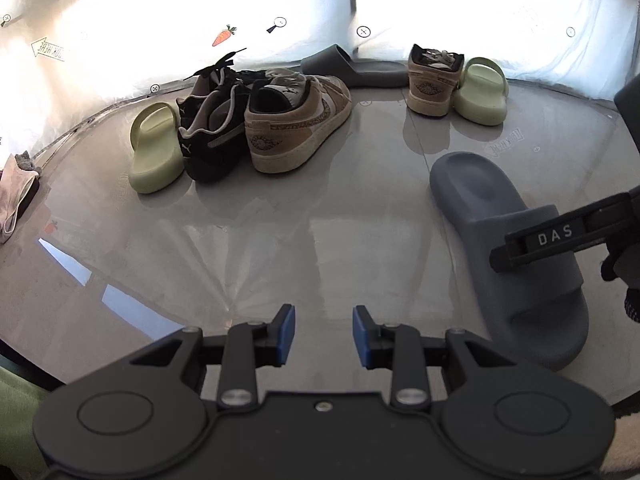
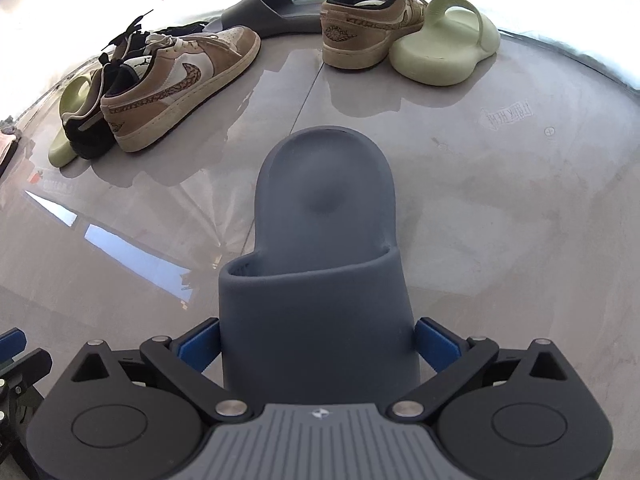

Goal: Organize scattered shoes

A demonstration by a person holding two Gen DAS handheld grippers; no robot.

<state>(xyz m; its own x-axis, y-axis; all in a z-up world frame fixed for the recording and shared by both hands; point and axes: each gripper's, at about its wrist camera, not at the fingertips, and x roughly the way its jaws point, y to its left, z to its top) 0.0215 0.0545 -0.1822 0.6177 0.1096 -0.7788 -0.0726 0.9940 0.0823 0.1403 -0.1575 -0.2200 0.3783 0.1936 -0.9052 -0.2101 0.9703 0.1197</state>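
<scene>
Slate-blue slide (image 2: pixel 320 240): upright on the glossy grey floor (image 2: pixel 500 220), strap end at 6 o'clock in the right wrist view, heel toward 12; at 4 o'clock in the left wrist view.
Right tongs (image 2: pixel 318 344): blue pads on either side of the slide's strap, both touching its flanks, gripping it.
Left tongs (image 1: pixel 324 336): blue pads parted by a narrow gap, nothing between them, only floor below; hovering at 6 o'clock of the left view, apart from the slide.
Tan sneaker, left group (image 1: pixel 296 120): at 11 o'clock in the left view, heel facing the camera, touching a black sneaker (image 1: pixel 212 136) on its left.
Pale green slide, left group (image 1: pixel 154 148): just beside the black sneaker, at 10 o'clock.
Second tan sneaker (image 1: pixel 434 80): at 1 o'clock, heel forward, touching a second pale green slide (image 1: pixel 482 92) on its right.
Second dark slide (image 1: pixel 352 66): at 12 o'clock, at the floor's far edge, against the white sheet (image 1: pixel 160 8).
White sheet: carrot prints and small round marks, bright with backlight.
Cloth (image 1: pixel 16 192): crumpled, at 9 o'clock on the floor's left edge.
Green sleeve (image 1: pixel 16 412): at 7 o'clock in the left view.
</scene>
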